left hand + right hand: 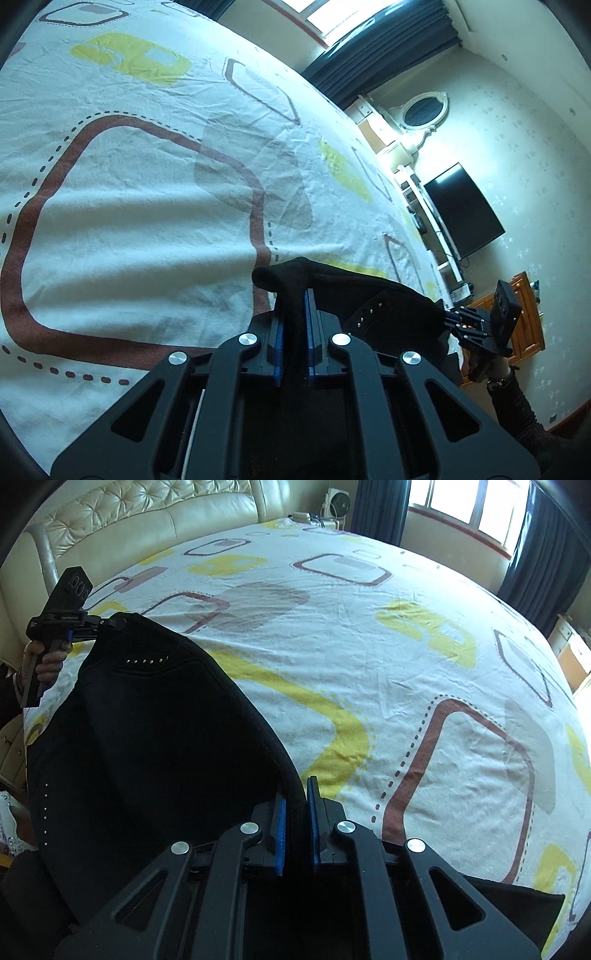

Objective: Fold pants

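A bedroom holds a wide bed spread with a white sheet printed in brown and yellow rounded squares, a cream tufted headboard at its far end. Dark curtains flank a bright window, and along one wall stand a black television and an oval mirror in a white frame.

One pair of black pants is in play, and both tools have it. The left hand-held gripper is clamped on a bunched edge of the dark cloth, which stands up between its blue pads. The right hand-held gripper is likewise closed, pinching a thick rolled rim, most likely the waistband. The fabric stretches from one tool to the other near the close edge of the bed; the sheet beyond lies bare. From each camera the opposite tool shows at the far end of the cloth, held by the person's hand.

As for progress, I judge the task barely begun: the garment is gripped at two points and seems lifted off the sheet, but no fold is visible. Spreading it flat on the bed, laying one leg over the other and doubling the length all appear left to do. How the legs hang below cannot be seen.

Counted: one pair of pants, two grippers, one bed, one television, one mirror. Small metal studs run in a short row across the cloth, with another line down one side.
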